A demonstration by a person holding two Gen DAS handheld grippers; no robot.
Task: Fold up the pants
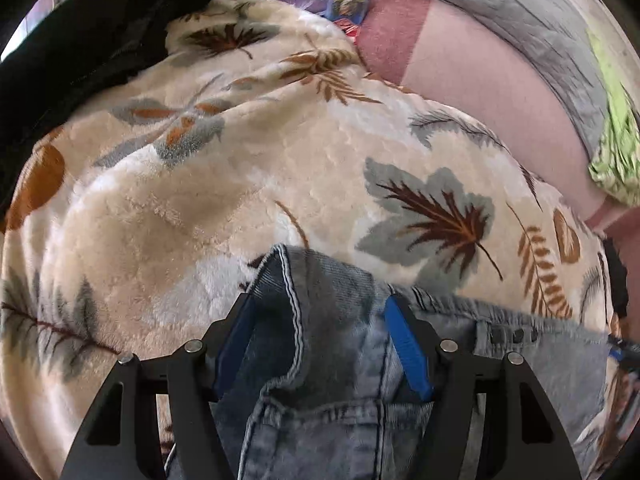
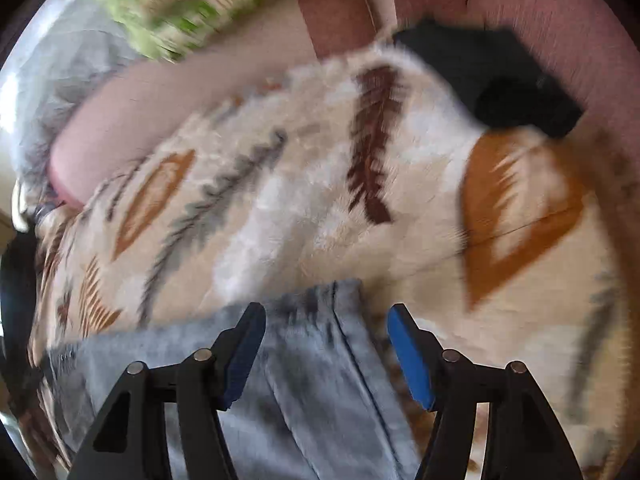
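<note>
Light-blue washed jeans [image 1: 344, 400] lie on a cream leaf-print fleece blanket [image 1: 240, 184]. In the left wrist view a bunched part with a stitched seam and the waistband sits between the blue pads [image 1: 408, 348] of my left gripper [image 1: 322, 320]. Its jaws stand wide and show no squeeze on the cloth. In the blurred right wrist view, a flat stretch of the jeans [image 2: 312, 380] with a long seam lies under my right gripper [image 2: 326, 320]. That gripper is open, and its right pad [image 2: 412, 360] hangs over the bare blanket [image 2: 320, 200].
A black garment [image 1: 80, 40] lies at the blanket's far left. A dark item [image 2: 500, 76] rests near its far right edge. Beyond the blanket are a pink sheet [image 1: 480, 92], a grey quilt [image 1: 520, 12] and a green patterned cloth [image 1: 616, 140].
</note>
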